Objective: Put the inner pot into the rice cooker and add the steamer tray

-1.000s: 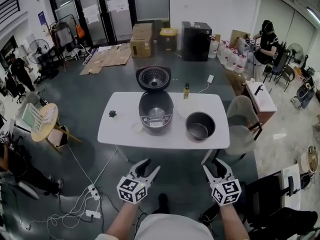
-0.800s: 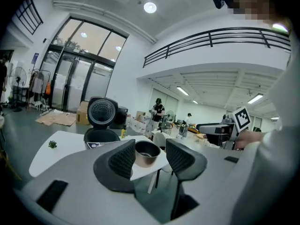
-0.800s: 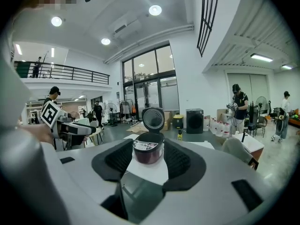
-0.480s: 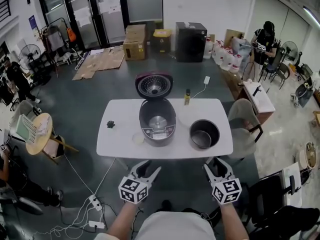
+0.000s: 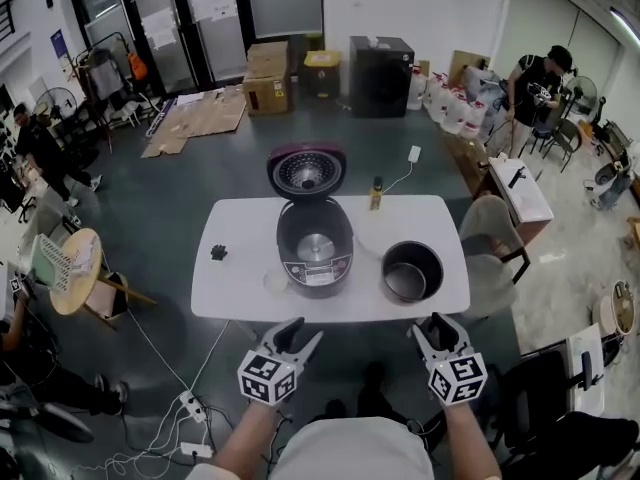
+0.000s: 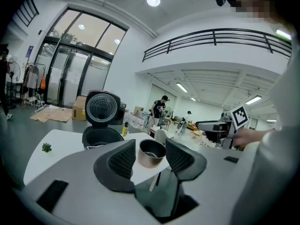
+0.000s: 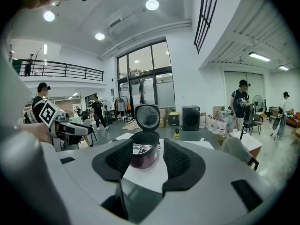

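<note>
1. Head view: white table (image 5: 230, 288) in the middle of the floor. The rice cooker (image 5: 315, 246) sits at table centre w/ its lid (image 5: 307, 171) tipped up on the far side and the well bare.
2. The inner pot (image 5: 411, 271) stands on the table just R of the cooker, apart from it, upright.
3. A small pale disc (image 5: 277, 280) lies by the cooker's near-L corner; too small to say what it is. A bottle (image 5: 377, 194) stands at the far edge, R of the lid.
4. L gripper (image 5: 302, 332) and R gripper (image 5: 433, 326) hover off the table's near edge, well apart, touching nothing.
5. L gripper view: jaws apart, nothing btw them; the pot shows far off in the gap, cooker to its L.
6. R gripper view: jaws apart, nothing gripped; the cooker shows far off in the gap.
</note>
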A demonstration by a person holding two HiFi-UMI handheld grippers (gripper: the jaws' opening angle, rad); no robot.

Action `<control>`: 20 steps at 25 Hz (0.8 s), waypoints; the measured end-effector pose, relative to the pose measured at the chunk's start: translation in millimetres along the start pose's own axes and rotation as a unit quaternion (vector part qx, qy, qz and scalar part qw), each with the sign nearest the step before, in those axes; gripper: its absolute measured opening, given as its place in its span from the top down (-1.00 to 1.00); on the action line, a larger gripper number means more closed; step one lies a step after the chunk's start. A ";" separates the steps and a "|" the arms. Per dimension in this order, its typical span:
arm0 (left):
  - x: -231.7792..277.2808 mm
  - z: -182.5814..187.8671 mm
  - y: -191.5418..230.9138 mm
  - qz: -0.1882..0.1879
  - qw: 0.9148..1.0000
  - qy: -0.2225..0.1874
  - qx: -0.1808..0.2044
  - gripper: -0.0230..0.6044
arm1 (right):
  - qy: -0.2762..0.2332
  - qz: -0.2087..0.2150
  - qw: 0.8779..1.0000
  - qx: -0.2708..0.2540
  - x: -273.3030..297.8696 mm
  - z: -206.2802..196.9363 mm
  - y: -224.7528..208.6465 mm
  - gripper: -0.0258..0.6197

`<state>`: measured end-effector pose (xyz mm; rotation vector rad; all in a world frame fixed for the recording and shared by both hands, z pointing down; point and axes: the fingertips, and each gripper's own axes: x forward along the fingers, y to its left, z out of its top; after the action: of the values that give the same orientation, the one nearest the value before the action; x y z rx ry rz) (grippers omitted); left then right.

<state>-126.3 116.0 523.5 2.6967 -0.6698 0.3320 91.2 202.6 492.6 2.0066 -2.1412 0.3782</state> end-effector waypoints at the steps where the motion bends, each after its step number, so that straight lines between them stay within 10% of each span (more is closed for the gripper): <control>1: 4.6 0.3 2.7 0.002 1.000 0.002 -0.001 0.24 | 0.001 0.002 1.000 0.000 5.4 0.4 -3.8 0.25; 20: 143.3 41.2 40.2 0.057 0.998 0.012 -0.021 0.24 | 0.029 0.077 0.997 -0.004 140.0 18.9 -116.9 0.25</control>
<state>-16.6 8.6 539.9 2.6175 -0.8163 0.3733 198.5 57.4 524.1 1.8079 -2.2635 0.4439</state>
